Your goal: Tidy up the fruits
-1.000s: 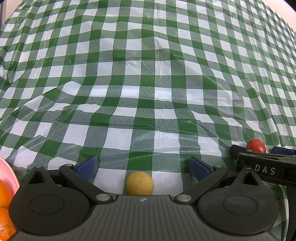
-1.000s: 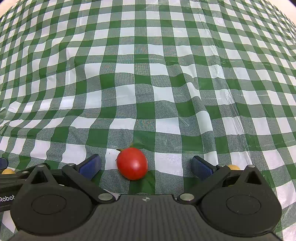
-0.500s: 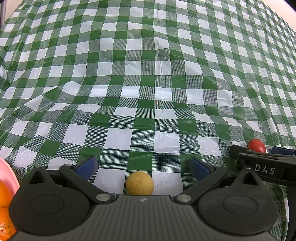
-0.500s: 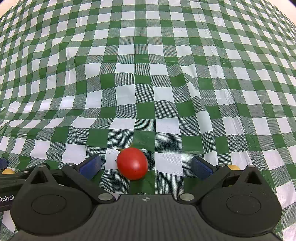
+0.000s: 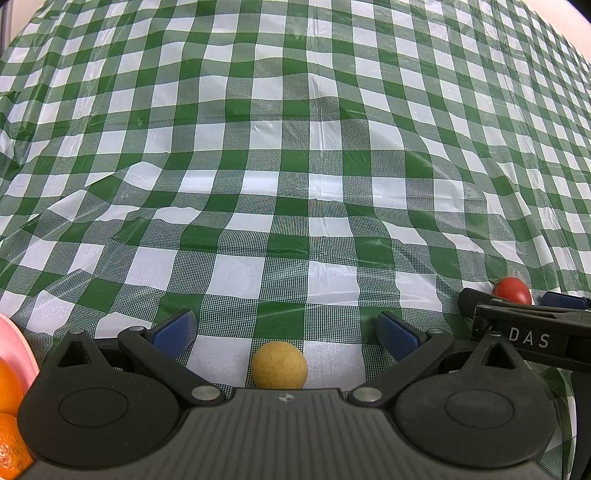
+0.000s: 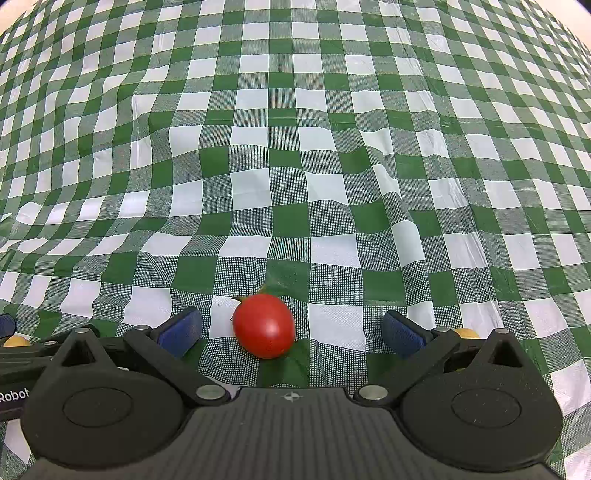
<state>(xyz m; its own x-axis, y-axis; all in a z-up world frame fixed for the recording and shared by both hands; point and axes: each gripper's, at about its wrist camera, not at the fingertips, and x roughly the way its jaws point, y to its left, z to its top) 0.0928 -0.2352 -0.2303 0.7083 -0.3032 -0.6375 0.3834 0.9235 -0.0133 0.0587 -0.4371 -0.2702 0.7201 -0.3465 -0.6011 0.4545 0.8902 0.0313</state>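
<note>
Straddling fruit, both open: left claw point(image 5: 283, 328) around the yellow ball point(image 5: 279, 365), right claw point(image 6: 291, 326) around the tomato point(image 6: 264, 326); close gently, centred.

A domestic-style dining table setup is indicated, possibly staged in a lab. The surface is covered by a wrinkled green-and-white checked plastic tablecloth point(image 5: 295, 155). Oranges point(image 5: 9, 384) are held on a pink plate point(image 5: 22, 347) at the edge. A plain pale wall point(image 5: 569, 26) is glimpsed, though poorly resolved.
</note>
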